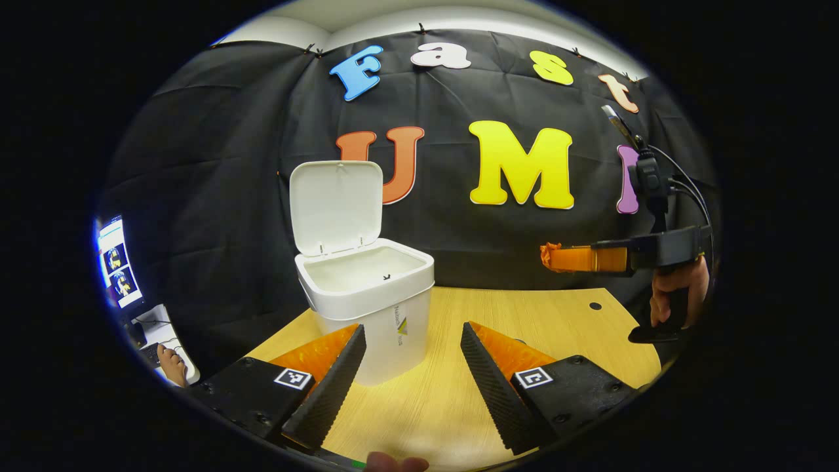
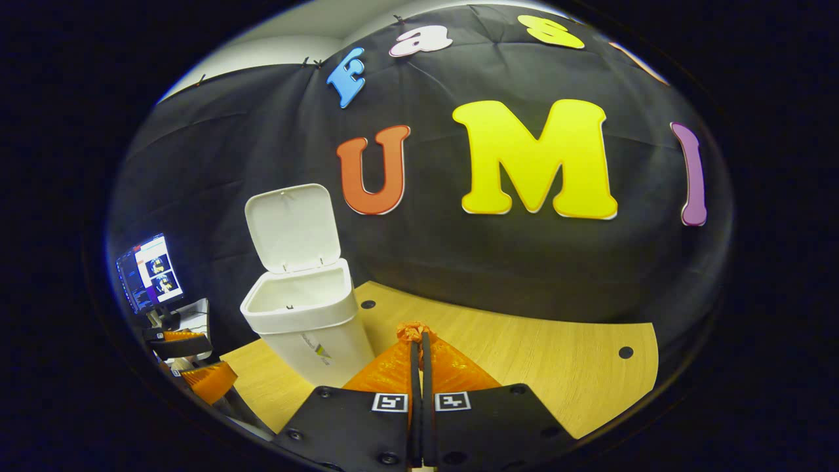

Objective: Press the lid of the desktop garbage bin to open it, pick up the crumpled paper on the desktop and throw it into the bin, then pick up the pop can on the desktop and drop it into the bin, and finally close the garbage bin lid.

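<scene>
The bin (image 1: 367,295) near the worktop's (image 1: 524,314) back edge was left with its lid (image 1: 335,206) up. The left gripper (image 1: 409,367) was held released, the right gripper (image 2: 419,347) clenched on nothing. If the lid were pushed too hard, the bin could be tipped.

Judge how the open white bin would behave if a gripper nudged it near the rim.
The bin looks like thin, light plastic, so it would probably slide on the smooth wooden table. Its raised lid puts weight high and rearward, so a push near the rim might tip it.

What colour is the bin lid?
White, same as the bin body. The raised lid shows best in the left gripper view.
</scene>
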Available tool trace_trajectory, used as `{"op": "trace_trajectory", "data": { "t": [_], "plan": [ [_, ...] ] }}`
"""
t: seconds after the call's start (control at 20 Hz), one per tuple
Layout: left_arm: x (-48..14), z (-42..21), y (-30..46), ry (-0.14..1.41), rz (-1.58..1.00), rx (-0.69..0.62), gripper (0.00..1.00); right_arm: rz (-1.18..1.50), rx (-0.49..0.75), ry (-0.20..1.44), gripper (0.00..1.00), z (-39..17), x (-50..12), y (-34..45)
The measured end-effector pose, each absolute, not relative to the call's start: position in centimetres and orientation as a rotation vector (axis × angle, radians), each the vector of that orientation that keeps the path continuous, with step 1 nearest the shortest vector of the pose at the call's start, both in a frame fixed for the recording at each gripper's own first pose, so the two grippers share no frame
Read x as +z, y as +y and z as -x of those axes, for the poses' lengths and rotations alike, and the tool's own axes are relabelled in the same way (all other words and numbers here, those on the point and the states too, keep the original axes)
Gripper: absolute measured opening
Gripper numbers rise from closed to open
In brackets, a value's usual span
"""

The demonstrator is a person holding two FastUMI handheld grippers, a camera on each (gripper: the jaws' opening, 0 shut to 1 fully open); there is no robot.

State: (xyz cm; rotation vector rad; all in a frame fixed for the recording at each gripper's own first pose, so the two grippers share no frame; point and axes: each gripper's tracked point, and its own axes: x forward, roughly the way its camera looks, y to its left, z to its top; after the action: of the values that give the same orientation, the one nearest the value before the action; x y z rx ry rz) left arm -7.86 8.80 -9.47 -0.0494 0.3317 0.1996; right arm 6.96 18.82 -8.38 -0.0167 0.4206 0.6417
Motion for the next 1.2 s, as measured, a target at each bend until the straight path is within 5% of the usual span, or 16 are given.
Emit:
{"op": "trace_trajectory", "data": {
  "t": [0.6,1.05,1.2],
  "plan": [
    [-8.7,11.0,18.8,0.293,0.11,0.371,0.96,0.116,0.846,0.396,0.0,-6.6,-8.0,38.1],
    [-9.6,12.7,22.6,0.303,0.142,0.452,0.96,0.177,0.858,0.453,0.02,-7.6,-12.8,45.1],
    [-9.6,12.6,22.6,0.298,0.161,0.444,0.96,0.173,0.84,0.481,0.09,-8.1,-13.7,45.3]
  ]
}}
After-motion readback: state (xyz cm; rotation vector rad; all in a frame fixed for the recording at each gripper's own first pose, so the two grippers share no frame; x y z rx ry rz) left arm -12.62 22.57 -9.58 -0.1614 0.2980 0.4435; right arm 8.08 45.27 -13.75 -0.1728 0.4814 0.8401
